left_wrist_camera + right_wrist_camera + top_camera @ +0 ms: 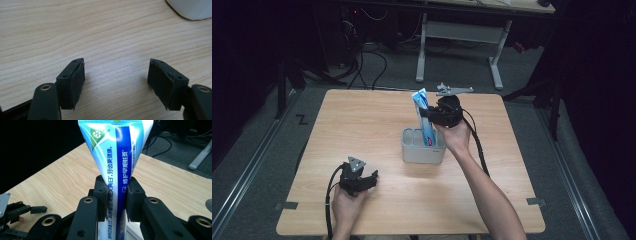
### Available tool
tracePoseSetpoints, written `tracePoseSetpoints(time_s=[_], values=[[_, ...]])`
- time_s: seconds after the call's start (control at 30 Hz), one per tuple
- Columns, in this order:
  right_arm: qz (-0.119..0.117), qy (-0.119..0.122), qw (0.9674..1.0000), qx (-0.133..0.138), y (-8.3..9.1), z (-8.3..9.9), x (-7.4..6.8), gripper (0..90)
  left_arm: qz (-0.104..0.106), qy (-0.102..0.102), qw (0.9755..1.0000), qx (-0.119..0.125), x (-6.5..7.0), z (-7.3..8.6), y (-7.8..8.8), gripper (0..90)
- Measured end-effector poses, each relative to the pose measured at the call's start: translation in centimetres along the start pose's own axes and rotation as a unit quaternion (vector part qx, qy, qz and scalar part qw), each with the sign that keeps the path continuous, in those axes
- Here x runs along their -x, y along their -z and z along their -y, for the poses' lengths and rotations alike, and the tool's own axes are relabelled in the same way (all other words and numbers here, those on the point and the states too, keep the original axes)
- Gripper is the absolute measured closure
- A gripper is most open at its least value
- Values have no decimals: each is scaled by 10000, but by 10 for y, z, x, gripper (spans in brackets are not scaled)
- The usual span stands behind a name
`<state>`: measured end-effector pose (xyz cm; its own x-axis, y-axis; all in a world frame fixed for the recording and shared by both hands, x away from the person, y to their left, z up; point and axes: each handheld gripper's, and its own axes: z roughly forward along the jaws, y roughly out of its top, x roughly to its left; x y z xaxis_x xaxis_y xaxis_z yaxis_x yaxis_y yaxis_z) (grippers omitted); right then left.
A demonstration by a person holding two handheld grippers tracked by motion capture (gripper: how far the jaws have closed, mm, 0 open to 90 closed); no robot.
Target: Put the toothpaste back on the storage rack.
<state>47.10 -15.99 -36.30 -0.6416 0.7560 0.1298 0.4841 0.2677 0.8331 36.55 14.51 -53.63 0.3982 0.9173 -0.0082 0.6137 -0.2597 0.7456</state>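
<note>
A blue and white toothpaste tube (424, 117) stands upright with its lower end inside a grey holder cup (422, 152) at the table's middle. My right gripper (437, 114) is shut on the tube's middle, its pads (132, 195) pressing both sides of the tube (117, 157). My left gripper (371, 178) rests low near the table's front left, open, with bare wood between its fingers (75, 80). The holder's pale rounded base (192, 8) sits at the top right of the left gripper view. The left gripper (32, 210) lies far left in the right gripper view.
The wooden table (362, 125) stands on a grey floor. A white-legged desk (459, 45) and dark cables (367, 60) lie beyond its far edge. Tape marks (536, 201) sit at the table's front corners.
</note>
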Motion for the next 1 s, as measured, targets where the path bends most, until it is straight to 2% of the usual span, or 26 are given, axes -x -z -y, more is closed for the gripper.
tracePoseSetpoints(time_s=[0.37, 0.8, 1.0], values=[[66, 121, 9997, -202, -7, 12, -1, 740, 0, -1, 10000, -6, 0, 0, 0, 305], [73, 58, 9994, -330, -11, 24, 2, 739, -2, -3, 10000, -4, 0, 0, 0, 306], [79, 116, 9992, -371, -12, 25, 1, 739, -2, -5, 10000, -5, 0, 0, 0, 306]])
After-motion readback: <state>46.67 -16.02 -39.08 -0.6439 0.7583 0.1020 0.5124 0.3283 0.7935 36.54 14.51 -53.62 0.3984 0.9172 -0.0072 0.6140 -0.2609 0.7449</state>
